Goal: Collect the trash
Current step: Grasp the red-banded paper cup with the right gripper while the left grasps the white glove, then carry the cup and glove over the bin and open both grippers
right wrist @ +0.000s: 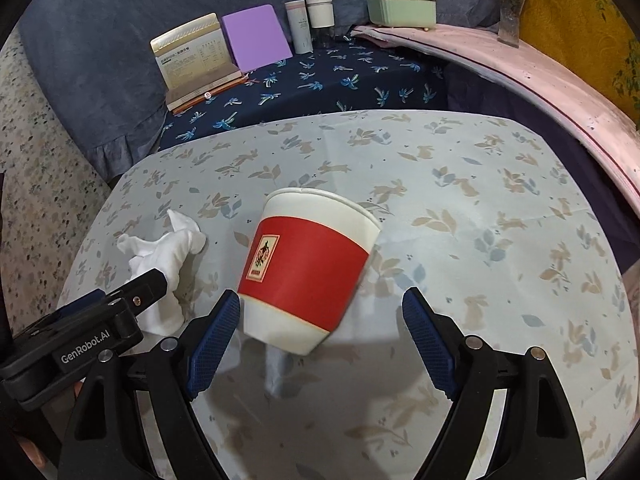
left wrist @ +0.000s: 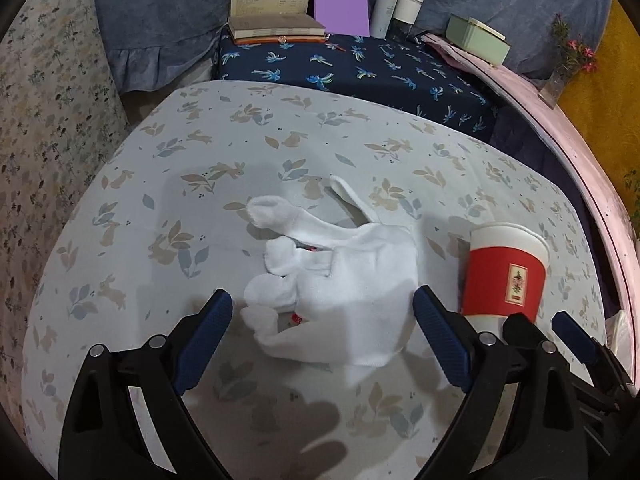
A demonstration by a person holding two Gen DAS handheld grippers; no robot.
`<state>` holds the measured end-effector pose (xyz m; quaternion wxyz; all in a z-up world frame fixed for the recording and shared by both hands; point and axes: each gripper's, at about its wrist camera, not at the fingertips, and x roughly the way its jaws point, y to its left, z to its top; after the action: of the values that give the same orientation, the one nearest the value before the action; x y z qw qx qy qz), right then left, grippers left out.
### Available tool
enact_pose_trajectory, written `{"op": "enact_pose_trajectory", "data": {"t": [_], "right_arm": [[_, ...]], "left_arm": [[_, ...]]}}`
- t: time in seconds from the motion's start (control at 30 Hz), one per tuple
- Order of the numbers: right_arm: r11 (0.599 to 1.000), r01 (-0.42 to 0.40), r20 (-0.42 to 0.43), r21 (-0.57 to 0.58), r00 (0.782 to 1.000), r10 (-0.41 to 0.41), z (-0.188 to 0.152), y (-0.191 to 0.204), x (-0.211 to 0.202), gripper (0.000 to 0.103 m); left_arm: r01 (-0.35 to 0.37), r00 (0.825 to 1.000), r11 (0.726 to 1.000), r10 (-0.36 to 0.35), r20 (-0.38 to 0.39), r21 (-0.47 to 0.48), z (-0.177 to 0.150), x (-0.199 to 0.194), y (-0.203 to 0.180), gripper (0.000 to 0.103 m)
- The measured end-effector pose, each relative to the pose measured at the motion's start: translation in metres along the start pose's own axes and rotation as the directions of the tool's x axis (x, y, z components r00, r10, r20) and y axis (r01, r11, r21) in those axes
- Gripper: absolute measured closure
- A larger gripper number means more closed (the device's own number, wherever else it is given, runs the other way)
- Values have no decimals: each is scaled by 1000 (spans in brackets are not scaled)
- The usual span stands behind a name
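On the rabbit-print tablecloth (left wrist: pixel 168 152) lies a crumpled white cloth (left wrist: pixel 340 276), and the left gripper (left wrist: pixel 322 336) hovers over its near edge with jaws spread wide, holding nothing. Just right of the cloth is a red-and-white paper cup (right wrist: pixel 306 272) — tilted, its base toward the camera. The right gripper (right wrist: pixel 320 332) stands wide open around that base, its left pad (right wrist: pixel 216 344) just beside the cup — whether touching, I cannot tell.
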<state>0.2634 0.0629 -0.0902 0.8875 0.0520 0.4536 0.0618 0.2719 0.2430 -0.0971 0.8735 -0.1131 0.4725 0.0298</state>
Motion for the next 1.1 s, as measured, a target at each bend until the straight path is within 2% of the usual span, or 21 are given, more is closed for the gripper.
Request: {"op": "enact_pose_trajectory", "data": {"t": [0.2, 0.33, 0.37, 0.4, 0.43, 0.5, 0.57, 0.67, 0.83, 1.1], "right_arm": [[1000, -9, -11, 29, 1000, 9, 8, -2, 16, 23], [999, -6, -22, 43, 1000, 7, 10, -4, 25, 26], [999, -10, -25, 46, 1000, 11, 10, -5, 27, 29], [999, -20, -30, 44, 999, 21, 9, -5, 28, 38], [999, -23, -34, 39, 999, 24, 9, -5, 29, 41], [999, -19, -23, 30, 1000, 20, 7, -4, 27, 41], [1000, -19, -11, 23, 1000, 20, 5, -4, 23, 41], [1000, -10, 10, 12, 1000, 10, 4, -6, 15, 41], [1000, 0, 40, 29, 999, -1, 3, -21, -5, 41], [998, 25, 86, 65, 996, -31, -2, -54, -44, 41]], "left_arm": [[30, 999, 999, -31, -34, -31, 5, 18, 4, 17], [17, 1000, 1000, -17, -25, -3, 7, 22, -1, 21], [24, 999, 1000, -23, -25, 11, 7, 22, -4, 26], [30, 999, 999, -29, -23, 30, 7, 21, -8, 31], [31, 999, 998, -30, -24, 50, 7, 21, -12, 39], [40, 999, 996, -38, -26, 79, 5, 20, -20, 50], [51, 998, 995, -49, -29, 90, 4, 19, -26, 67], [78, 996, 993, -74, -41, 91, 1, 17, -34, 85], [93, 995, 990, -89, -43, 105, -5, 8, -50, 92], [127, 992, 983, -125, -22, 135, -17, -21, -85, 92]]}}
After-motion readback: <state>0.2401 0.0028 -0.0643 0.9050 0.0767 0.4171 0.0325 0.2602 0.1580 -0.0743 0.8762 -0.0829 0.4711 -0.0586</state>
